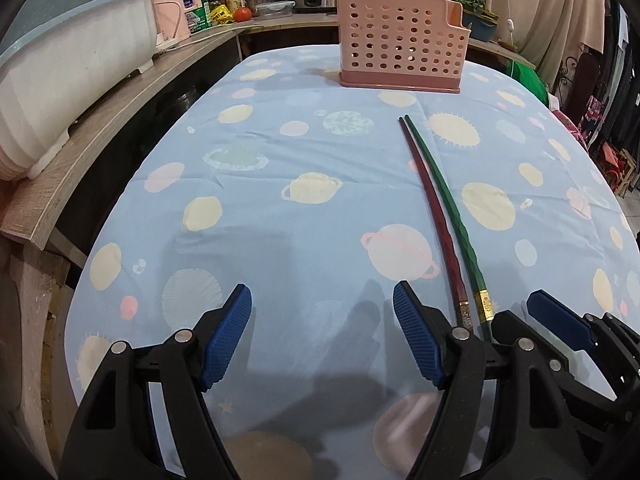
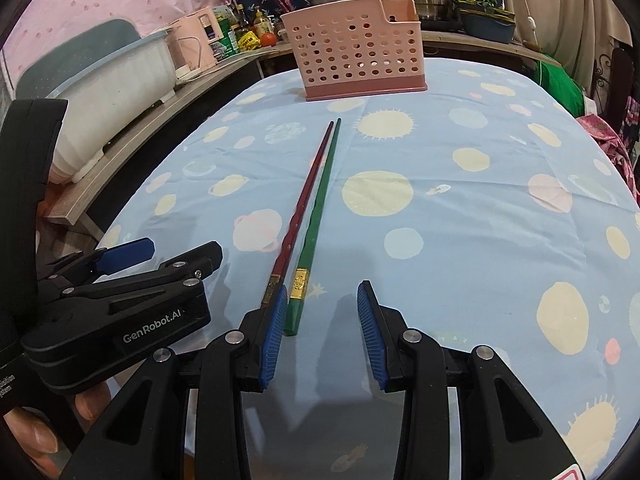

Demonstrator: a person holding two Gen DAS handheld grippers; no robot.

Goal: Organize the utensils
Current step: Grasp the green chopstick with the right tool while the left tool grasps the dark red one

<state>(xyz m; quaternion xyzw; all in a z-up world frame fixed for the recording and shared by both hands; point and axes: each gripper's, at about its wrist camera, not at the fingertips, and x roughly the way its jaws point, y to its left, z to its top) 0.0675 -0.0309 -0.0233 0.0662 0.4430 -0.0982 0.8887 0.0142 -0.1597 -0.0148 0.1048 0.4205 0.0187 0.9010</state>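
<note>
— Two long lacquered chopsticks, one dark red chopstick (image 2: 306, 196) and one green chopstick (image 2: 320, 208), lie side by side on the pale blue planet-print tablecloth (image 2: 460, 216). Where do we stand relative to them?

— We have the right gripper (image 2: 322, 334) right over their thick ends. Its jaws are spread partway with nothing pinched: the green butt sits between the blue ribbed pads (image 2: 370, 332), and the red one runs under or just outside the left-hand pad; we cannot tell which.

— And the left gripper (image 1: 322, 334)?

— Spread wide and empty, hovering beside ours, with both sticks just off its right-hand finger.

— Which way do they point?

— Their long axes run straight away from us, nearly along our fingers, thin tips toward the pink perforated plastic utensil holder (image 2: 354, 54) standing well ahead at the far edge.

— So how do we take them cleanly?

— We judge it best to shift the right gripper slightly to its left so both butts fall between the pads, lower until the pads bracket the gold bands (image 2: 299, 280), then close across the axis. Gripping near the thick end leaves the tips free to drop into the holder; the risk is one stick rolling out.
</note>
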